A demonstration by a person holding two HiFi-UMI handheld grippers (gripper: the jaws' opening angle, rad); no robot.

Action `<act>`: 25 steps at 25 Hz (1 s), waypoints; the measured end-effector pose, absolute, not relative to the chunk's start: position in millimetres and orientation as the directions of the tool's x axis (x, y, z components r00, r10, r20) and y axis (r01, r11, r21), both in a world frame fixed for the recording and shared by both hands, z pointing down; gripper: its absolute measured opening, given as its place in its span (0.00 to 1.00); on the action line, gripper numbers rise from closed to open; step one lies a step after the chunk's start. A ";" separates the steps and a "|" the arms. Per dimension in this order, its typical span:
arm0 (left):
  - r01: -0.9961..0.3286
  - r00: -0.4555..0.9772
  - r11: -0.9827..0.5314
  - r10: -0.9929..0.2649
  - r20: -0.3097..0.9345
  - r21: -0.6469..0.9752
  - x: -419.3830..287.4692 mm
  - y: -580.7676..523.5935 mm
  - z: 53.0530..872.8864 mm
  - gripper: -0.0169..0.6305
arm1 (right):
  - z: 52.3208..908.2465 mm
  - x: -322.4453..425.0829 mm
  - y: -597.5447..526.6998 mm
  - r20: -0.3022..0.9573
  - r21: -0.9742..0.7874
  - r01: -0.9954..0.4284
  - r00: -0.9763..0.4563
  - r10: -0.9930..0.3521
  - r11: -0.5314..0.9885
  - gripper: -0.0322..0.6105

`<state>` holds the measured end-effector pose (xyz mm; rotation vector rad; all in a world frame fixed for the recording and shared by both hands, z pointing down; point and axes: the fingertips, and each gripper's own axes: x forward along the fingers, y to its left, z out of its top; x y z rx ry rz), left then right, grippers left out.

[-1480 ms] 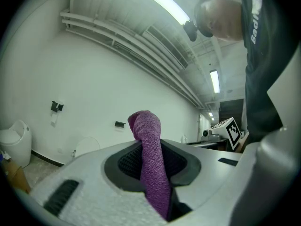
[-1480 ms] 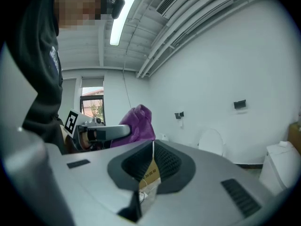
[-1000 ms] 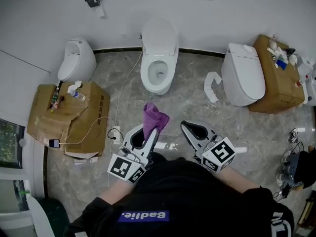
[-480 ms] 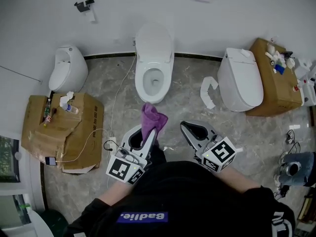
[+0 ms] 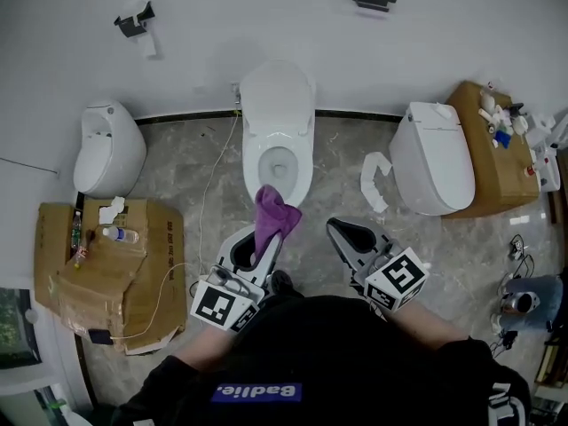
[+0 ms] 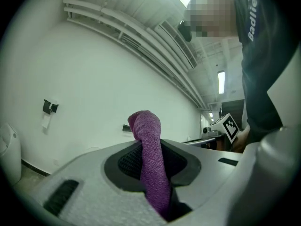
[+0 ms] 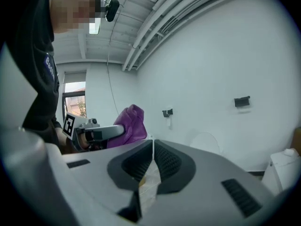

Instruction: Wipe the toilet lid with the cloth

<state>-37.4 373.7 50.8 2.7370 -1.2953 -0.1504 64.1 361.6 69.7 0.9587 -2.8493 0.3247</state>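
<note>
At twelve o'clock ahead of us the toilet lid (image 5: 277, 96) stands raised. Our left gripper (image 5: 259, 245) pinches the purple cloth (image 5: 278, 211) by its lower end. Soft and light, it flops over, so we judge a bunched hold best. Our right gripper (image 5: 348, 234) is pressed together, empty.

Fig.: approach to middle toilet (image 5: 257, 162), lid (image 5: 277, 91) up against wall. Floor (image 5: 337, 149) bare to bowl's R. L of bowl: cable (image 5: 207, 193) on floor, cardboard box (image 5: 133, 264) beyond. Far L, by wall: 3rd fixture (image 5: 108, 149). R: white U-shaped piece (image 5: 377, 169), then 2nd toilet (image 5: 433, 153), lid shut. Cloth (image 5: 277, 213) in left gripper (image 5: 266, 238) overlaps bowl's front rim.
</note>
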 end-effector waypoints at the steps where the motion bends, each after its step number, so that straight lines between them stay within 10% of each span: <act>1: -0.761 0.634 -0.632 -0.772 -0.040 0.145 -41.9 366.4 51.9 0.16 | 69.3 59.8 354.2 0.181 -0.164 -0.611 -0.791 -0.585 0.775 0.10; 25: -0.891 0.439 -0.435 -0.898 0.002 0.128 -22.1 143.4 56.6 0.16 | 79.7 87.2 101.0 0.144 -0.214 -0.437 -0.899 -0.414 0.874 0.10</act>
